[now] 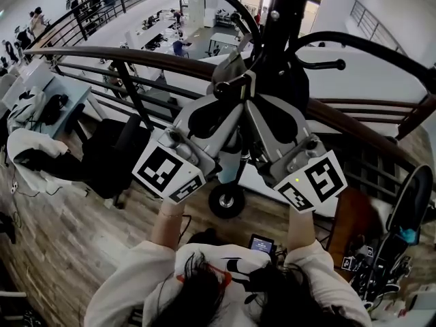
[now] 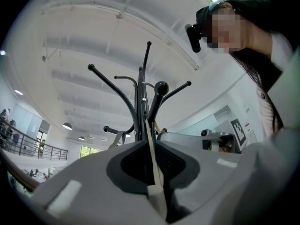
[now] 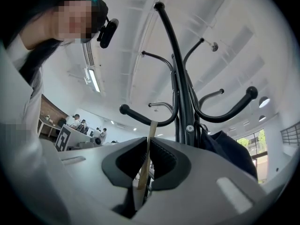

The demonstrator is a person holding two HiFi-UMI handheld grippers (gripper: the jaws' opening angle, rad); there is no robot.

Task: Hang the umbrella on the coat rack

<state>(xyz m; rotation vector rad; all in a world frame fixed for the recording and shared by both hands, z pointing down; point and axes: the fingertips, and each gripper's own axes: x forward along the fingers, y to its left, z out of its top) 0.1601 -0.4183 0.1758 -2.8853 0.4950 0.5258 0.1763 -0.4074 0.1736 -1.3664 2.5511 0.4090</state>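
Observation:
The black coat rack (image 1: 283,19) rises right in front of me, its curved hooks (image 1: 320,63) spreading out. Both grippers are raised against it. The left gripper (image 1: 234,95) is shut on a thin beige strap (image 2: 151,144) that runs up to a ball-tipped hook (image 2: 161,87). In its own view the left gripper (image 2: 151,148) pinches that strap tight. The right gripper (image 1: 253,95) is also shut on the beige strap (image 3: 149,142), which reaches a curved hook arm (image 3: 140,118). A dark navy umbrella (image 3: 234,151) hangs beside the rack pole (image 3: 180,93), right of the right gripper (image 3: 147,148).
A curved wooden-topped railing (image 1: 136,56) runs behind the rack, with an open office floor far below. A black chair (image 1: 112,152) stands at the left, a small wheel (image 1: 227,201) sits low under the grippers, and gear (image 1: 381,264) is piled at the right.

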